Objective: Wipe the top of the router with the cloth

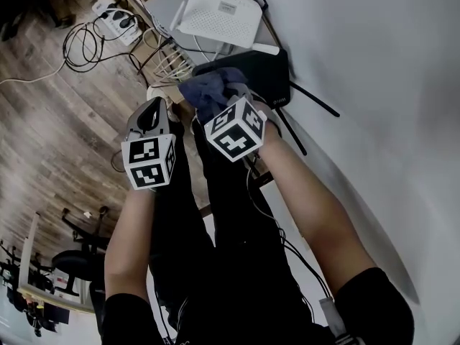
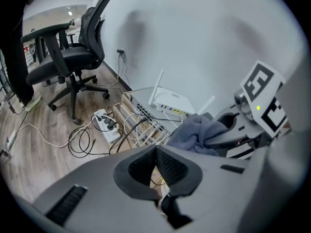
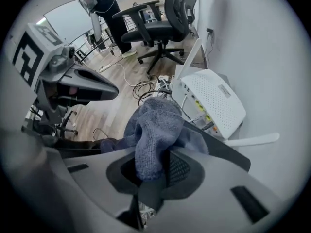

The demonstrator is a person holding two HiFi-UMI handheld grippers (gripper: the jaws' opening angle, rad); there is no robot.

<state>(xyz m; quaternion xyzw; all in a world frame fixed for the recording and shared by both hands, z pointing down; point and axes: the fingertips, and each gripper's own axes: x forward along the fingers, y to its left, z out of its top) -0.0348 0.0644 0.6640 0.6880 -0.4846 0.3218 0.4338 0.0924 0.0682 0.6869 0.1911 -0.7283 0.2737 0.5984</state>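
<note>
Soft, floppy blue cloth is pinched by 1 bunched fold in the jaws of the right gripper; the black router sits just beyond them. On the left gripper the jaws are closed together, empty.

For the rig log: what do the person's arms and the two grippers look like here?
The left gripper and the right gripper have grey moulded bodies with dark padded jaws. Each carries a white cube with black square markers. The person wears black short sleeves; a thin cable runs along the right forearm.
</note>
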